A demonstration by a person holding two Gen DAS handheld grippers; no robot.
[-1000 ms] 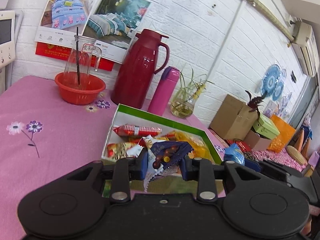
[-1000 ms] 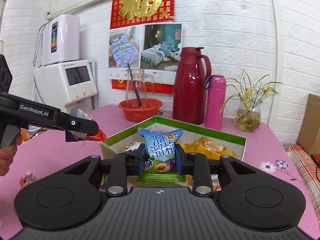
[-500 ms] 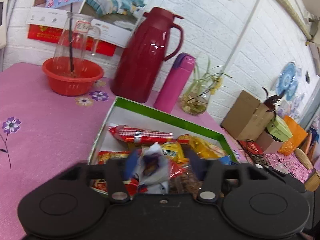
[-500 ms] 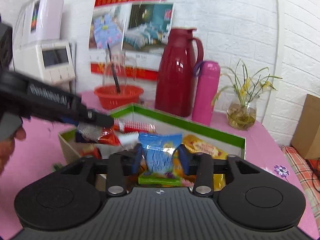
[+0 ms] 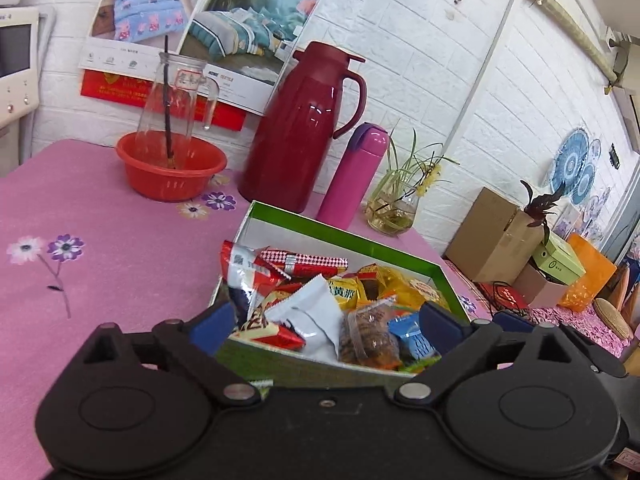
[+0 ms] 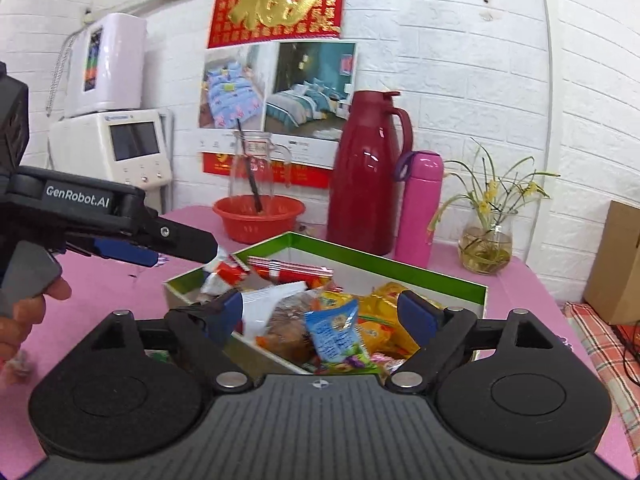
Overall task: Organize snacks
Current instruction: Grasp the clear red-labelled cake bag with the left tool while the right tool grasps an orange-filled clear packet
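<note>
A: Where do the snacks stand?
B: Piled in the green-rimmed white cardboard box (image 5: 344,236) on the pink flowered desk (image 5: 100,240). Both the left gripper (image 5: 326,318) and right gripper (image 6: 322,308) have just been opening; jaws spread wide, nothing pinched.
A: And the blue plum-candy packet (image 6: 334,330)?
B: Lying loose atop the pile, near the box's 6 o'clock edge (white packet (image 5: 310,312) beside it).
A: Advice?
B: Lift the jaws clear without snagging wrappers, then seek strays outside the box.
</note>
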